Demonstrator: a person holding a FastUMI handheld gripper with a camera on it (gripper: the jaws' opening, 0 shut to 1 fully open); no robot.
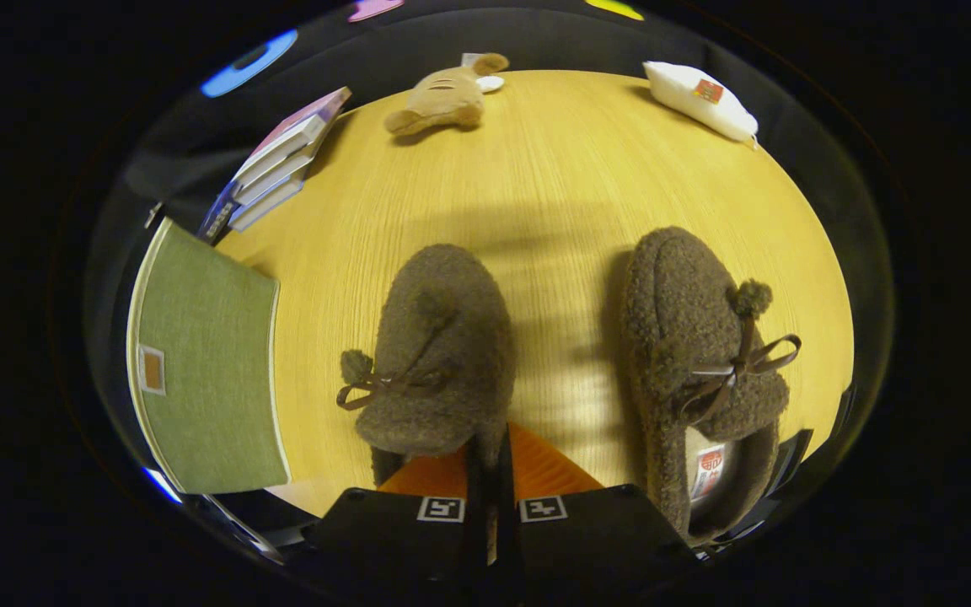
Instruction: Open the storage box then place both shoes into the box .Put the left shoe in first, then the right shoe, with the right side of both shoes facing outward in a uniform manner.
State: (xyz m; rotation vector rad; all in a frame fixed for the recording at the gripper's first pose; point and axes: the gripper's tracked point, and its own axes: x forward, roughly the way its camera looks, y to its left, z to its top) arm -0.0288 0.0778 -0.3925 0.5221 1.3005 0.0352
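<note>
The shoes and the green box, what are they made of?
Both shoes look like fuzzy brown fleece, nubbly all over, with ribbon bows. The green box looks like woven cloth; fine weave shows. The hand-held gripper looks shut by the left shoe.

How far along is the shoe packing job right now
Nothing looks packed yet. The green storage box lies with its lid closed, left of the fingers. The gripper is shut, fingers together just behind the left shoe, holding nothing. The right shoe also sits on the table. Left: open the box, load left shoe, then right.
</note>
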